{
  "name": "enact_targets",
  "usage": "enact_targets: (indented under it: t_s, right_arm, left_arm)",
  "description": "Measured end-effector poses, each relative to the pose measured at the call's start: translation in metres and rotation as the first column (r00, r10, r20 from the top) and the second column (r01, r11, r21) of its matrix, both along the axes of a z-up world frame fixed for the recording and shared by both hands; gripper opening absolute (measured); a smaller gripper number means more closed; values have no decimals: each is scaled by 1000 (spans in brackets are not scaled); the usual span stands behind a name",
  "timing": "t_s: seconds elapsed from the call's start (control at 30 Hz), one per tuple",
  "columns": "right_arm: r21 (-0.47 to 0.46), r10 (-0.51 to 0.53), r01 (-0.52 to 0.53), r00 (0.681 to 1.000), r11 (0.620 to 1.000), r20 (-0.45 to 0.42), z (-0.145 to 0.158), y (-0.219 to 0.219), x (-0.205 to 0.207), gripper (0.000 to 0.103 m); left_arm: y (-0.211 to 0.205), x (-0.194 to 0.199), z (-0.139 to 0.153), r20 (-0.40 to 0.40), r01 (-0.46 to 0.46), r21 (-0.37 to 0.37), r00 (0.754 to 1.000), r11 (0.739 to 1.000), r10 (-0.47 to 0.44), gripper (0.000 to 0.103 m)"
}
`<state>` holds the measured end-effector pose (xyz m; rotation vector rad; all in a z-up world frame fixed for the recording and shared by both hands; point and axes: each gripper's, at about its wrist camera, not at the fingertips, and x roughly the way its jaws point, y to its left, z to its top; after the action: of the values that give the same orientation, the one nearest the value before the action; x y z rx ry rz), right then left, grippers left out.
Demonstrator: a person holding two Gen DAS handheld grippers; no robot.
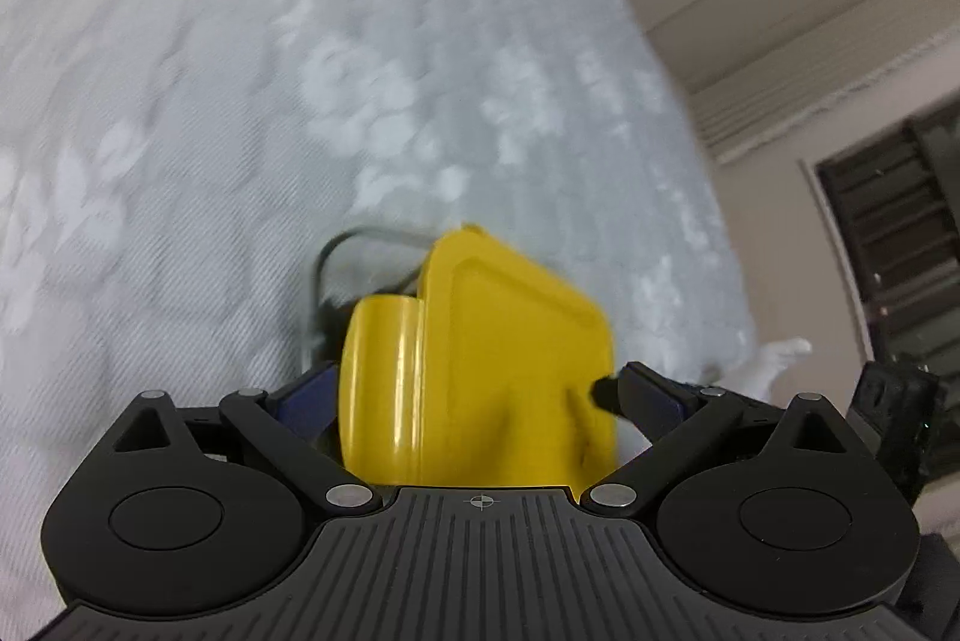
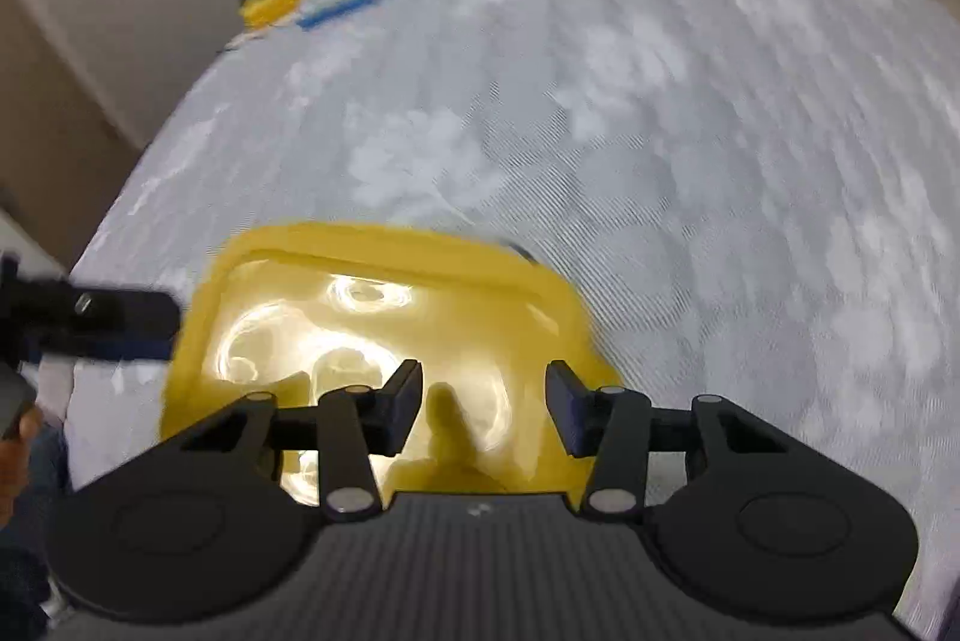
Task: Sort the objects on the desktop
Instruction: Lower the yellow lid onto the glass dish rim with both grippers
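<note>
your left tool (image 1: 474, 389) is clamped on the yellow container (image 1: 480, 359), held just over the bed (image 1: 240, 101). right tool (image 2: 483, 410) sits apart, empty, above it. next you need somewhere to drop it.

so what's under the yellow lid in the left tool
A grey metal wire rim pokes out behind the yellow lid, on the patterned cloth. The lid covers the rest.

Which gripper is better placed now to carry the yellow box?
Left. Its fingers already clamp the yellow box from both sides, while the right gripper hangs open above it, gripping nothing.
</note>
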<state>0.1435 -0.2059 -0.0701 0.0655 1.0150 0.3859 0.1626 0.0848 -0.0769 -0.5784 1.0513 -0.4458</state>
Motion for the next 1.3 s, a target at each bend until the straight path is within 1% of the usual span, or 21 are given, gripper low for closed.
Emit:
enact_targets:
  t_s: [0.13, 0.17, 0.2, 0.23, 0.27, 0.3, 0.33, 0.4, 0.47, 0.5, 0.57, 0.6, 0.63, 0.67, 0.7, 0.77, 0.87, 0.97, 1.13, 1.2, 1.3]
  right_arm:
    - [-39, 70, -67, 994, 997, 82, 10, 20, -1, 43]
    - [-46, 73, -69, 994, 997, 86, 11, 22, 0, 43]
    - [-61, 62, -57, 994, 996, 87, 13, 22, 3, 46]
    - [-74, 44, -38, 995, 997, 86, 14, 20, 5, 56]
    - [-81, 8, -2, 997, 997, 79, 14, 13, 8, 63]
    - [-79, -44, 49, 997, 996, 68, 14, 4, 11, 73]
    - [-60, -108, 110, 993, 992, 42, 11, -11, 14, 75]
    - [16, -216, 218, 974, 976, -67, -1, -42, 18, 75]
    - [88, -289, 310, 937, 947, -194, -17, -70, 19, 75]
    - [104, -313, 347, 917, 932, -249, -26, -81, 18, 75]
    - [111, -339, 392, 882, 913, -326, -44, -96, 14, 75]
    - [125, -338, 401, 874, 907, -350, -51, -99, 12, 80]
    - [158, -326, 405, 869, 900, -371, -56, -99, 11, 80]
    - [191, -313, 410, 865, 892, -392, -62, -100, 10, 78]
    - [213, -299, 407, 865, 888, -403, -64, -98, 10, 70]
    - [217, -272, 374, 881, 902, -386, -62, -86, 12, 70]
    - [152, -238, 288, 929, 945, -282, -48, -69, 11, 70]
    - [133, -206, 234, 959, 963, -195, -35, -61, 8, 67]
    - [152, -178, 201, 972, 968, -152, -22, -54, 7, 67]
    - [144, -163, 178, 981, 973, -109, -17, -47, 9, 67]
    - [139, -126, 129, 992, 982, -31, -3, -38, 10, 67]
  left_arm:
    - [-8, 4, 5, 26, 8, -45, 1000, 999, -6, 100]
    - [-8, 6, 5, 22, 0, -34, 1000, 999, 1, 100]
    - [-8, 8, 3, 11, -13, -15, 1000, 1000, 13, 100]
    - [-8, 10, -1, -4, -23, -2, 1000, 1000, 23, 100]
    - [-7, 12, -6, -28, -32, 5, 999, 999, 33, 100]
    - [-5, 13, -10, -57, -34, 5, 998, 999, 34, 100]
    - [-3, 13, -15, -84, -34, 4, 996, 999, 34, 100]
    - [-2, 13, -17, -103, -19, -6, 995, 1000, 19, 100]
    - [-6, 12, -16, -107, 6, -15, 994, 1000, -8, 100]
    - [-10, 12, -16, -109, 20, -14, 994, 1000, -21, 100]
    - [-17, 10, -18, -119, 43, 10, 992, 999, -42, 100]
    - [-19, 9, -21, -124, 50, 23, 991, 999, -47, 100]
    - [-22, 9, -24, -132, 53, 32, 990, 998, -49, 100]
    - [-24, 8, -27, -139, 54, 33, 989, 998, -49, 100]
    - [-25, 8, -30, -143, 52, 28, 989, 998, -48, 100]
    - [-27, 6, -32, -143, 49, 34, 989, 998, -44, 100]
    - [-28, 3, -32, -135, 60, 64, 990, 996, -51, 100]
    - [-26, 1, -28, -121, 42, 70, 992, 997, -33, 100]
    - [-13, 0, -19, -87, -12, 47, 996, 999, 16, 100]
    - [-9, -1, -15, -61, -25, 48, 998, 999, 28, 100]
    - [-7, -1, -5, -7, -35, 76, 999, 997, 36, 100]
